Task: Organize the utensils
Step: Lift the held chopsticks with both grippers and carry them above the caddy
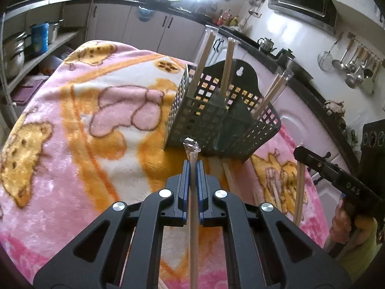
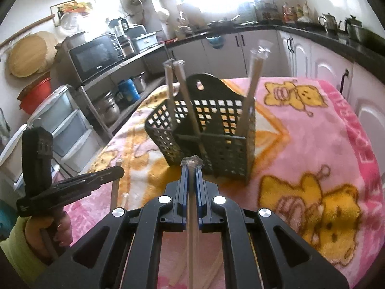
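Observation:
A dark perforated utensil basket [image 1: 211, 122] [image 2: 223, 142] stands on the pink blanket, with several wrapped wooden chopsticks [image 1: 204, 60] [image 2: 252, 84] leaning upright in its compartments. In the left wrist view my left gripper [image 1: 193, 166] is shut on a wrapped chopstick [image 1: 193, 216], held just short of the basket's near wall. My right gripper [image 2: 191, 168] is shut on another wrapped chopstick [image 2: 191, 228] in front of the basket. Each gripper shows in the other's view: the right gripper [image 1: 300, 150] with its stick [image 1: 299, 187], and the left gripper [image 2: 119, 171] with its stick [image 2: 115, 192].
The blanket with bear prints [image 1: 72, 132] [image 2: 312, 144] covers the table. A loose chopstick [image 1: 229, 180] lies near the basket. Shelves with pots [image 1: 19, 50], a microwave [image 2: 96, 55], plastic drawers [image 2: 65, 125], cabinets [image 1: 149, 31] and hanging ladles [image 1: 349, 65] surround the table.

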`<state>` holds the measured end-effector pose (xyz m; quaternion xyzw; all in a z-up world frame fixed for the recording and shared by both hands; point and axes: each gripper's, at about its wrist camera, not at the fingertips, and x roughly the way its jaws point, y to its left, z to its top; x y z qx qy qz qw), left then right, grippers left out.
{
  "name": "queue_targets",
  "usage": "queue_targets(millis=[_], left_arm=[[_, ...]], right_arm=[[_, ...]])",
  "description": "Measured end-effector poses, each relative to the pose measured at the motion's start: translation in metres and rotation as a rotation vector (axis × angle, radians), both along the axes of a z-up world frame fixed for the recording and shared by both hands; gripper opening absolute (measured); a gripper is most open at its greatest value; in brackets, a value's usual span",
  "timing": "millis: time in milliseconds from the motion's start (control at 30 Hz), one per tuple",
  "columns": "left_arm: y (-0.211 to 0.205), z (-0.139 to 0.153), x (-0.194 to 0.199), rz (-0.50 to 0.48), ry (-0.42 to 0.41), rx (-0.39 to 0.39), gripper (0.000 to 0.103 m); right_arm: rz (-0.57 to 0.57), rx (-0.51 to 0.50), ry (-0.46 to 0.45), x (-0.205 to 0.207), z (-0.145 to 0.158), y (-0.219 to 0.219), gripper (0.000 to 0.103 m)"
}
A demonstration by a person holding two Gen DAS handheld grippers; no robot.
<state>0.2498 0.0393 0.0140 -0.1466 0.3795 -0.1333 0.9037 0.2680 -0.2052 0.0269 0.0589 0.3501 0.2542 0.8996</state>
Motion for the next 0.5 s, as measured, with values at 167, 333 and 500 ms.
queue_targets(millis=[167, 333, 500], left_arm=[[0.008, 0.016, -0.006, 0.007, -0.038, -0.010, 0.001], [0.019, 0.032, -0.005, 0.020, -0.075, -0.012, 0.001], [0.026, 0.044, -0.004, 0.024, -0.105, -0.006, 0.001]], right_arm=[[0.009, -0.003, -0.041, -0.003, 0.017, 0.009, 0.006], [-0.001, -0.016, -0.069, -0.002, 0.029, 0.017, 0.006], [-0.010, -0.006, -0.095, 0.003, 0.043, 0.021, 0.006]])
